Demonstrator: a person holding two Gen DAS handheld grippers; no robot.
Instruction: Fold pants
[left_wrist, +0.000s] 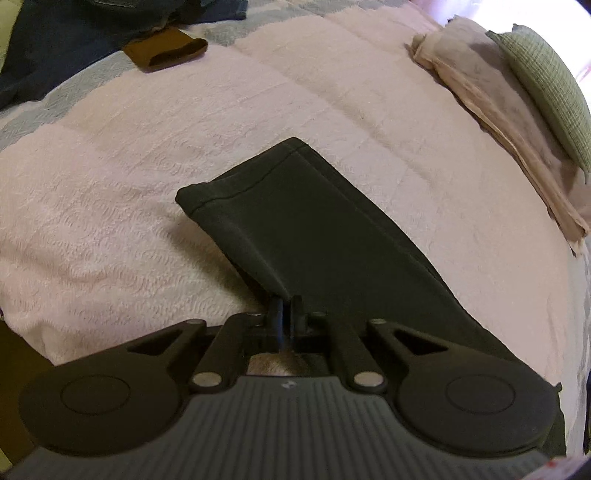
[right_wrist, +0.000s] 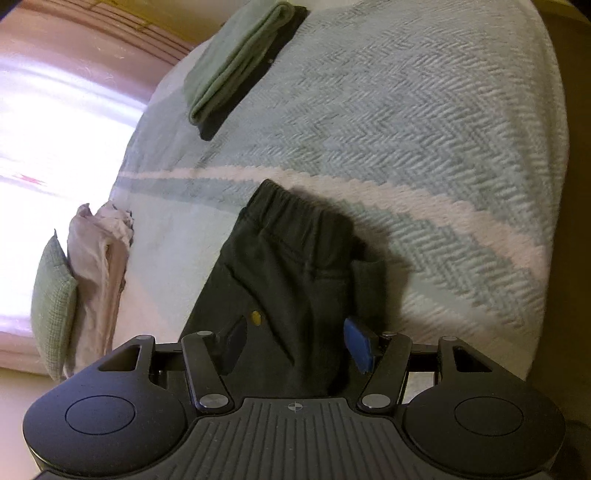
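Note:
Dark pants lie on a bed with a pink and pale green bedspread (left_wrist: 147, 184). In the left wrist view one hemmed leg (left_wrist: 314, 229) stretches away from me, its cuff at the far end. My left gripper (left_wrist: 284, 304) is shut on the near edge of that leg, lifting it into a small ridge. The right wrist view shows the elastic waistband end of the pants (right_wrist: 295, 266), bunched and slightly raised. My right gripper (right_wrist: 295, 343) stands open around it, and the blue pad (right_wrist: 356, 341) sits at the fabric's right side without squeezing it.
A brown garment (left_wrist: 166, 50) and dark blue clothing (left_wrist: 55, 48) lie at the far left. Beige folded fabric (left_wrist: 491, 110) and a green pillow (left_wrist: 546, 88) sit at the right. A folded green garment (right_wrist: 236, 62) rests on a dark one. The bed edge (right_wrist: 550, 221) falls away at right.

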